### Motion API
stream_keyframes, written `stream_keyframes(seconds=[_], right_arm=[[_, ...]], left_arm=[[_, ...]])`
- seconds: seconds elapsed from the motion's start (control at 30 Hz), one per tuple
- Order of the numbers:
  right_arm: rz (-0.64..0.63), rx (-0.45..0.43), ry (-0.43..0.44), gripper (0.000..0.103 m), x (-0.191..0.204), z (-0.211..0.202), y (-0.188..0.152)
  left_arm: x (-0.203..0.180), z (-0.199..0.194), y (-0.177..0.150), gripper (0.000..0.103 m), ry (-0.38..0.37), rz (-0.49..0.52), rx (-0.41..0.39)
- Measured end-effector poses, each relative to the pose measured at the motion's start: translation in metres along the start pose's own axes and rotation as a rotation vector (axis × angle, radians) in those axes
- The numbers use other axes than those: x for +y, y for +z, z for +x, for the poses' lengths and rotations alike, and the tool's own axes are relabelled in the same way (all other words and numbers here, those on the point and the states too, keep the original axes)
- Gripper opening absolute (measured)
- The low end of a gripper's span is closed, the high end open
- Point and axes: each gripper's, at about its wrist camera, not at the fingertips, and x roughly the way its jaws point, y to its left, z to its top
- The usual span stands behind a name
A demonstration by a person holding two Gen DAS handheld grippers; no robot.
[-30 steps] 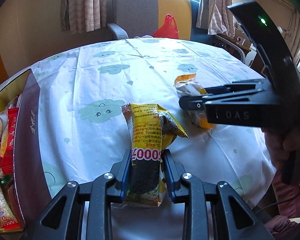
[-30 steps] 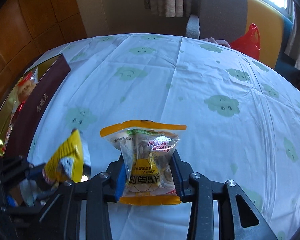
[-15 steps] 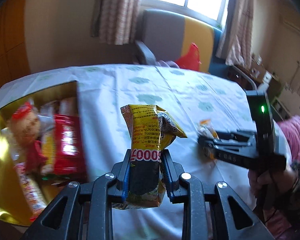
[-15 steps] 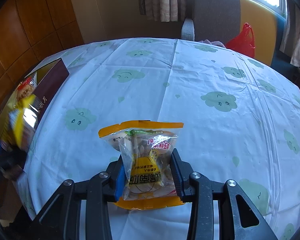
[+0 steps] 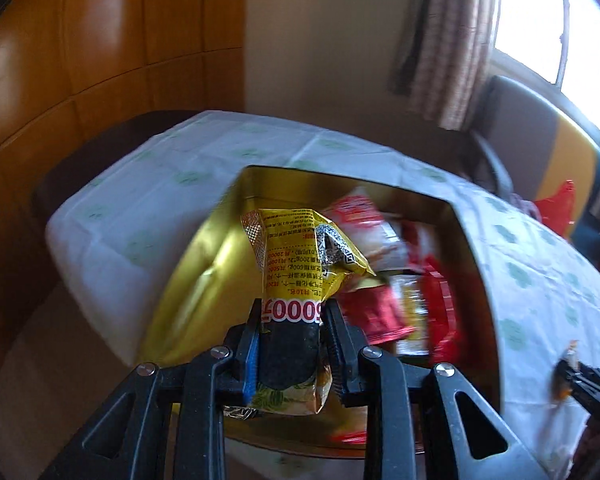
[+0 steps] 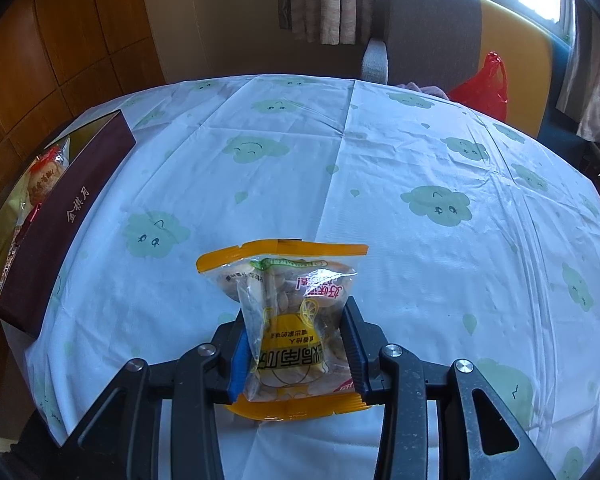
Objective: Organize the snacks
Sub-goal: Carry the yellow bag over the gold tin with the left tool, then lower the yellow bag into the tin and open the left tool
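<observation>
My left gripper [image 5: 291,316] is shut on a yellow snack packet [image 5: 300,256] with a dark lower band, held up over the gold-lined box [image 5: 204,264]. Several red and white snack packs [image 5: 412,280] lie blurred inside that box. My right gripper [image 6: 296,340] is shut on a clear orange-edged packet of seeds [image 6: 288,300], held low over the tablecloth [image 6: 380,184]. In the right wrist view the same box [image 6: 60,216] stands at the table's left edge, its dark maroon wall facing me. The right gripper shows faintly at the far right of the left wrist view.
A white cloth with green cloud prints covers the round table. A grey and yellow armchair [image 6: 440,32] with a red plastic bag [image 6: 484,84] stands behind it. Wooden wall panels [image 5: 80,40] and curtains [image 6: 324,0] lie beyond.
My left gripper has swung left with the yellow packet, from over the tablecloth to above the open box. The right gripper and its seed packet have stayed put.
</observation>
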Motion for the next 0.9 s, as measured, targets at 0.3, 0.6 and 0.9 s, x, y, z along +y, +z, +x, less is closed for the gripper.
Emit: stream_keyframes(seconds=[0.3, 0.6, 0.9], right_arm=[[-0.027, 0.005, -0.037, 0.041, 0.005, 0.001, 0.001], [-0.024, 0.005, -0.043, 0.041, 0.006, 0.001, 0.000], [-0.018, 0.001, -0.037, 0.041, 0.004, 0.001, 0.000]], left_arm=[[0.012, 0.002, -0.010, 0.028, 0.036, 0.003, 0.002], [0.010, 0.004, -0.009, 0.028, 0.031, 0.002, 0.020], [0.014, 0.012, -0.009, 0.028, 0.028, -0.011, 0.057]])
